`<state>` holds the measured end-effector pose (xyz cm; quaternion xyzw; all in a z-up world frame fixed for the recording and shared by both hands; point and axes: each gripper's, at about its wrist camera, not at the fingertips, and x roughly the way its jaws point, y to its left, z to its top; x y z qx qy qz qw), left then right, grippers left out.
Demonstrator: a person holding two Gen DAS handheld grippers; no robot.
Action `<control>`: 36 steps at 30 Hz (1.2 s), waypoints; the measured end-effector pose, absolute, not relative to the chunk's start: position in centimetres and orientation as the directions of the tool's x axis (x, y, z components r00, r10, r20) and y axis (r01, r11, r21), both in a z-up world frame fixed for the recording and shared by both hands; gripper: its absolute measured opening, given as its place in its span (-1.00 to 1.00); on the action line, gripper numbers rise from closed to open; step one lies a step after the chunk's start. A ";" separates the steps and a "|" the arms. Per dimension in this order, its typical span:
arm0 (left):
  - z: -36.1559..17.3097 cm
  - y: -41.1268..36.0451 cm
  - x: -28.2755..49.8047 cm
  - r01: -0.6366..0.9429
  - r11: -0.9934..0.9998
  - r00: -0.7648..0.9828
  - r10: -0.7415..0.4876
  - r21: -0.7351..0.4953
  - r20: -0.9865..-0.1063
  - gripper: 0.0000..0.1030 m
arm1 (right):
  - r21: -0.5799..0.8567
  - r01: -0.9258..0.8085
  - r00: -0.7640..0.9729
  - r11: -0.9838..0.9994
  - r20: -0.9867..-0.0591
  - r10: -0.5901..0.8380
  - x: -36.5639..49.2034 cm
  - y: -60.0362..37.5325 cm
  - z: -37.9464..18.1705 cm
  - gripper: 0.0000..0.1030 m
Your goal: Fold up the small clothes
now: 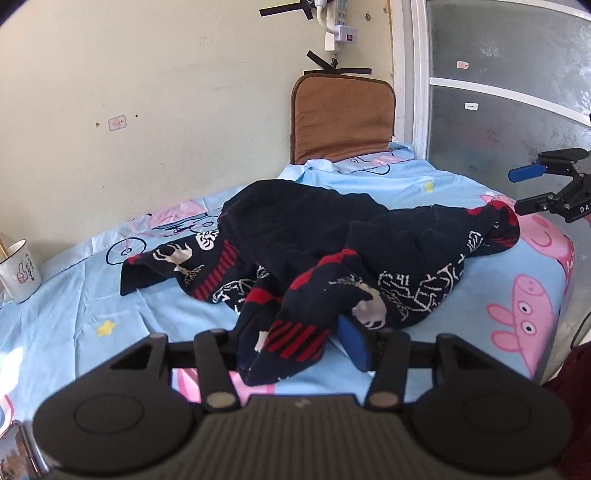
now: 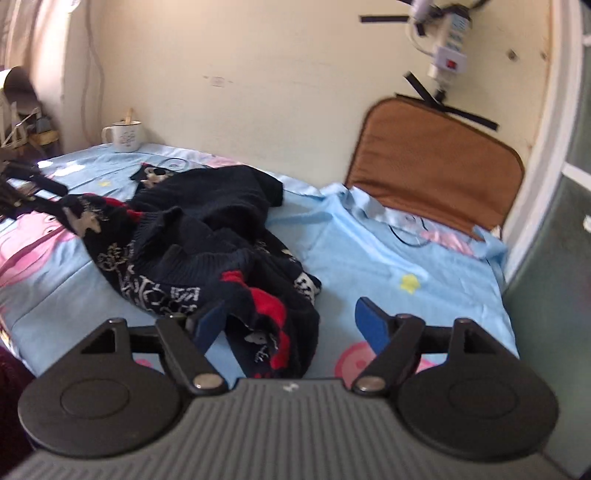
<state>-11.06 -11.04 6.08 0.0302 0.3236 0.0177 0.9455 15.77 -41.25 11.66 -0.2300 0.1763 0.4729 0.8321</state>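
Note:
A dark navy knitted sweater [image 1: 325, 236] with red and white patterns lies crumpled on the blue cartoon bedsheet [image 1: 92, 295]. My left gripper [image 1: 299, 343] sits at its near end. A striped fold of the sweater lies loose between the parted jaws and hides the left pad; the right blue pad [image 1: 354, 343] shows beside the cloth. My right gripper [image 2: 290, 325] stands wide open at the sweater's [image 2: 192, 236] other end, where a red and navy fold rests between the fingers against the left pad [image 2: 208, 325]. In the left wrist view the right gripper [image 1: 532, 188] hovers open at the right edge.
A white mug [image 1: 20, 271] stands on the bed by the wall. A brown cushion [image 1: 341, 118] leans in the corner beside a frosted glass door [image 1: 509, 92]. A power strip [image 1: 338, 22] hangs on the wall. A phone [image 1: 14, 454] lies at the near left.

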 end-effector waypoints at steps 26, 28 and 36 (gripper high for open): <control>19.2 -13.6 -9.9 -0.191 0.976 0.908 0.216 0.102 -0.360 -0.80 | -0.324 -0.651 0.747 0.687 -0.114 0.654 13.8 -36.4 17.6 -0.72; 23.4 -14.4 -11.7 -0.271 0.955 0.925 0.294 0.124 -0.240 -0.80 | -0.343 -0.623 0.744 0.702 0.016 0.668 12.3 -36.3 22.0 -0.72; 36.6 -17.3 -16.3 -0.502 0.847 0.864 0.498 0.173 0.072 -0.80 | -0.446 -0.501 0.664 0.741 0.351 0.660 7.0 -37.1 38.4 -0.72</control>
